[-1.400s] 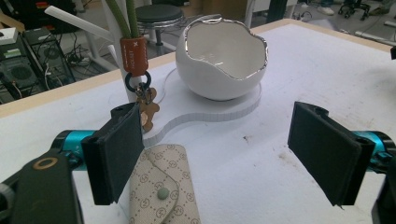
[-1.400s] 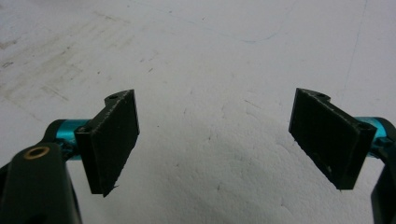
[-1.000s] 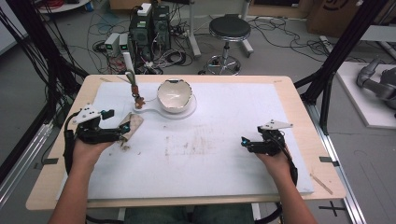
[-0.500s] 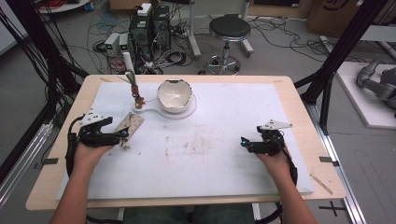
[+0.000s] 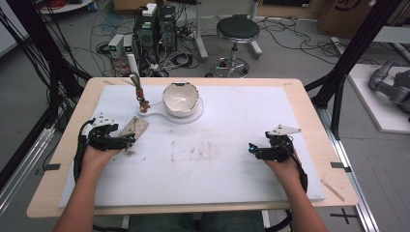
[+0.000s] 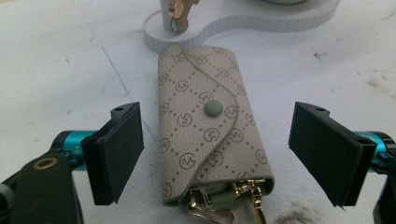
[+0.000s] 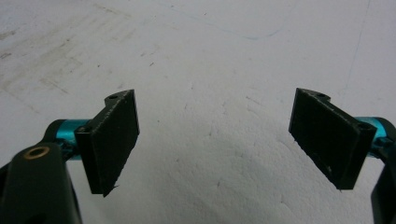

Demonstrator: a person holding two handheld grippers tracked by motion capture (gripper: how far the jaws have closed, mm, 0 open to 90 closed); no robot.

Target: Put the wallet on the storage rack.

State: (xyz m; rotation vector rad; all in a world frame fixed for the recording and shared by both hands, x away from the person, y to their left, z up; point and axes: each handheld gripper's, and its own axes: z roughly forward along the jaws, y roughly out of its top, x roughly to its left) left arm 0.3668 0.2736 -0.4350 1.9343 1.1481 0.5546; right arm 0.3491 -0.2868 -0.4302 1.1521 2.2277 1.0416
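Beige, monogram-patterned fabric made up the small key pouch [image 6: 210,130], which lay flat on the white foam sheet [image 5: 232,174] covering the wooden table [image 5: 309,92], its snap flap closed and its gold clasps showing at the near end. The left gripper [image 6: 217,154] had its two black jaws spread wide apart on either side of the pouch, one to each flank, with a clear gap between each pad and the fabric, so nothing was clamped. In the high view the left gripper [image 5: 126,140] sat at the left part of the sheet with the pouch [image 5: 135,127] at its tips. The far end of the pouch lay just beside the white, keyhole-shaped flat stand [image 6: 243,21]; in the high view that stand [image 5: 186,116] carried a cracked white ceramic bowl [image 5: 181,98], with a small brown figure on a post [image 5: 142,102] at its narrow end.

The right gripper [image 7: 215,140] rested well apart from all this, at the right part of the sheet [image 5: 252,149], jaws likewise wide apart over bare, scuffed foam, holding nothing
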